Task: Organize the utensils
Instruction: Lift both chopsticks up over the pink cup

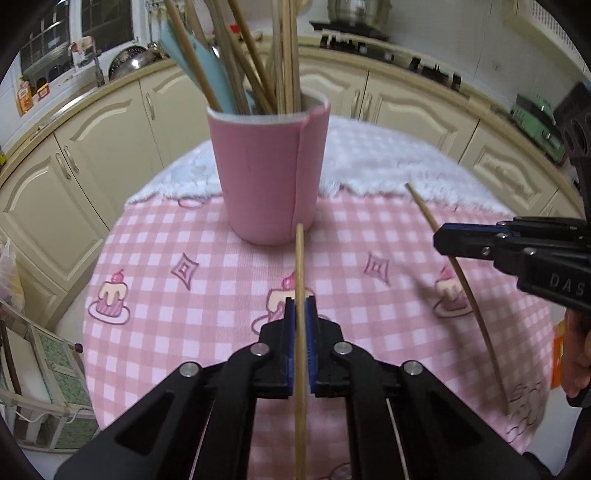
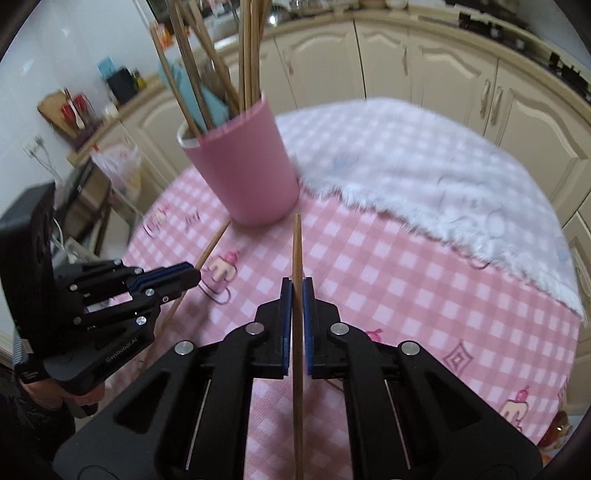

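Observation:
A pink cup [image 1: 271,177] holding several wooden chopsticks and a light-blue utensil stands on the pink checked tablecloth [image 1: 207,295]; it also shows in the right wrist view [image 2: 243,173]. My left gripper [image 1: 301,306] is shut on a wooden chopstick [image 1: 300,258] whose tip points at the cup's base. My right gripper [image 2: 295,291] is shut on another wooden chopstick [image 2: 296,251], also pointing toward the cup. The right gripper shows in the left wrist view [image 1: 443,240], holding its chopstick [image 1: 465,280]. The left gripper shows in the right wrist view [image 2: 192,275].
A white fluffy cloth [image 1: 388,162] covers the far part of the round table. Cream kitchen cabinets [image 1: 122,129] curve behind it, with a stove and pot [image 1: 354,14] on the counter. A small shelf [image 1: 48,369] stands at the table's left.

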Tool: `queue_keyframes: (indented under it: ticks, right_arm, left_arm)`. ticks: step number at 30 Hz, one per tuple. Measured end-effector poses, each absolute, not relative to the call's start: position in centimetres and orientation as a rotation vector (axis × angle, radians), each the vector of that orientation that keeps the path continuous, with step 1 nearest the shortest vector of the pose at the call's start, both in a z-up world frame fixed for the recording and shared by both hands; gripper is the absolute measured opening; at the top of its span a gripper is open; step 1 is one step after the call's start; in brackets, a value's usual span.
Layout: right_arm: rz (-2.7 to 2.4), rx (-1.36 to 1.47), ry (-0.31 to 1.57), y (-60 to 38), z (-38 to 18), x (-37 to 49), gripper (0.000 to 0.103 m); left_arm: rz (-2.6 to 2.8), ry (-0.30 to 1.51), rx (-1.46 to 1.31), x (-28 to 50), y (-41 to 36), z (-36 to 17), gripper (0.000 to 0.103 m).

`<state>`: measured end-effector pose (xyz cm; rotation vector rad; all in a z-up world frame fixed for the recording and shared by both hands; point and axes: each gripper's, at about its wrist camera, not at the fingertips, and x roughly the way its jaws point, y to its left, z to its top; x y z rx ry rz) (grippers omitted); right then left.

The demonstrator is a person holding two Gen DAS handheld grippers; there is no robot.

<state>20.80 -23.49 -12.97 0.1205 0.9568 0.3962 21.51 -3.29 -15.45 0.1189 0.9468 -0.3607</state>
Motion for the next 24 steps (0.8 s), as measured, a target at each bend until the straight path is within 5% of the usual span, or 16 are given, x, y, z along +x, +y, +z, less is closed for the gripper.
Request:
queue_keyframes:
  ticks: [24]
  right_arm:
    - [0.435, 0.22, 0.596, -25.9, -3.8, 18.3, 0.006]
  left_arm:
    - [-0.31, 0.504, -0.087, 19.6, -1.0, -4.7, 0.005]
